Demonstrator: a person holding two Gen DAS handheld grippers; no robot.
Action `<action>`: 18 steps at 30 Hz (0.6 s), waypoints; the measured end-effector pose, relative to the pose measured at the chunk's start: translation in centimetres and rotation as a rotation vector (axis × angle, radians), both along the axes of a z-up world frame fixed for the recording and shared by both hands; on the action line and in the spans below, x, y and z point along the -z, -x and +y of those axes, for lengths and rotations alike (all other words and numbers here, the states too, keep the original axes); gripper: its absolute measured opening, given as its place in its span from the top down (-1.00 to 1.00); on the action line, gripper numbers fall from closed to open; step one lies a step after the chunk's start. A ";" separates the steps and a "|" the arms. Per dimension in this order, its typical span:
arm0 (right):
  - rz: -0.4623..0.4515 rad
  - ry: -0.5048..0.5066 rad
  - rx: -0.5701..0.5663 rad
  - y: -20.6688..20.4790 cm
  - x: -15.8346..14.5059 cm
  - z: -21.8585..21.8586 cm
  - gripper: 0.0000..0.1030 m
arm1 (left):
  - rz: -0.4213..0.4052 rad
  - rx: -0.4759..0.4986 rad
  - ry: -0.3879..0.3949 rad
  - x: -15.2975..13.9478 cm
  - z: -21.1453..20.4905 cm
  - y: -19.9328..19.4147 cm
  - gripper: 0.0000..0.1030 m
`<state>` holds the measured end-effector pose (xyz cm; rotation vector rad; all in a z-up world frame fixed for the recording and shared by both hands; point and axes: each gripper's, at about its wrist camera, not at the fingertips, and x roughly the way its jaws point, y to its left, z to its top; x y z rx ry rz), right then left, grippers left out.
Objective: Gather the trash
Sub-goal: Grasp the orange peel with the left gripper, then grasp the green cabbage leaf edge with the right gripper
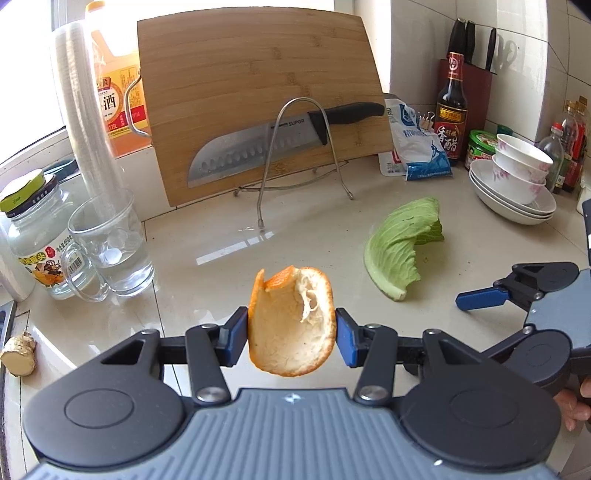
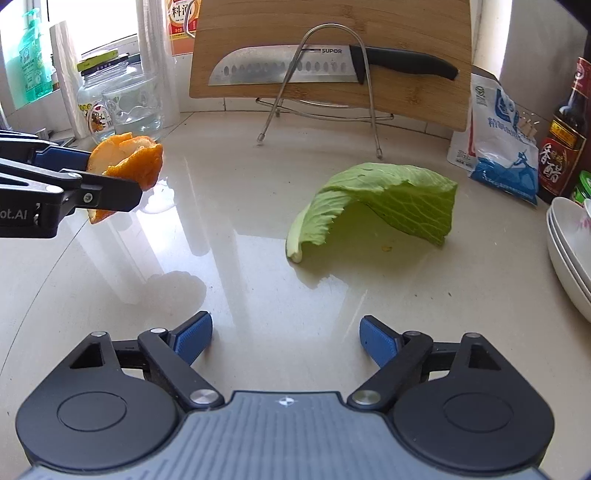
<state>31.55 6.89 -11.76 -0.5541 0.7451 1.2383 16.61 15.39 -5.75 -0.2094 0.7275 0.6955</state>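
Looking along the left gripper [image 1: 291,334], an orange peel [image 1: 291,325] is seen pinched between its blue pads, held clear above the pale countertop [image 1: 207,236]; a cabbage leaf [image 1: 402,243] lies ahead to the right, near stacked bowls [image 1: 517,177]. From the right wrist view, the right gripper [image 2: 286,341] is shown with jaws spread wide and empty, the cabbage leaf [image 2: 380,203] lying ahead on the countertop [image 2: 258,280], before a cutting board [image 2: 332,48] and knife [image 2: 325,62].

Your left wrist view looks forward over the counter [image 1: 221,236] toward the board [image 1: 258,92]. Your right view faces the same board [image 2: 332,29] from lower; both share the leaf [image 1: 402,243].
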 end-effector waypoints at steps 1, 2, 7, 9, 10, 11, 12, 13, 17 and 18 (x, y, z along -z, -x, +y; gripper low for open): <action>0.002 -0.003 -0.005 -0.1 0.0 0.4 -0.73 | -0.001 -0.005 0.000 0.0 0.2 0.1 0.06; 0.001 -0.005 -0.008 -0.2 0.0 0.8 -0.72 | -0.003 -0.007 0.000 0.0 0.3 0.1 0.06; -0.009 -0.020 -0.010 -0.7 0.1 2.9 -0.53 | -0.005 -0.018 0.004 0.1 1.0 0.2 0.06; -0.010 -0.024 -0.007 -1.0 0.1 3.7 -0.45 | -0.005 -0.019 0.005 0.2 1.2 0.2 0.06; -0.012 -0.028 -0.006 -1.0 0.1 4.0 -0.38 | -0.004 -0.020 0.006 0.2 1.3 0.2 0.06; -0.013 -0.031 -0.004 -1.1 0.2 4.3 -0.35 | -0.004 -0.022 0.007 0.2 1.4 0.2 0.06; -0.013 -0.033 -0.002 -1.2 0.2 4.6 -0.28 | -0.003 -0.021 0.010 0.3 1.4 0.2 0.06; -0.015 -0.036 0.001 -1.3 0.2 4.9 -0.19 | -0.003 -0.020 0.012 0.3 1.5 0.2 0.06; -0.024 -0.041 0.018 -1.5 0.2 5.6 0.06 | 0.000 -0.018 0.020 0.6 1.6 0.1 0.06; -0.026 -0.041 0.024 -1.5 0.2 5.6 0.16 | 0.000 -0.017 0.022 0.7 1.6 0.1 0.06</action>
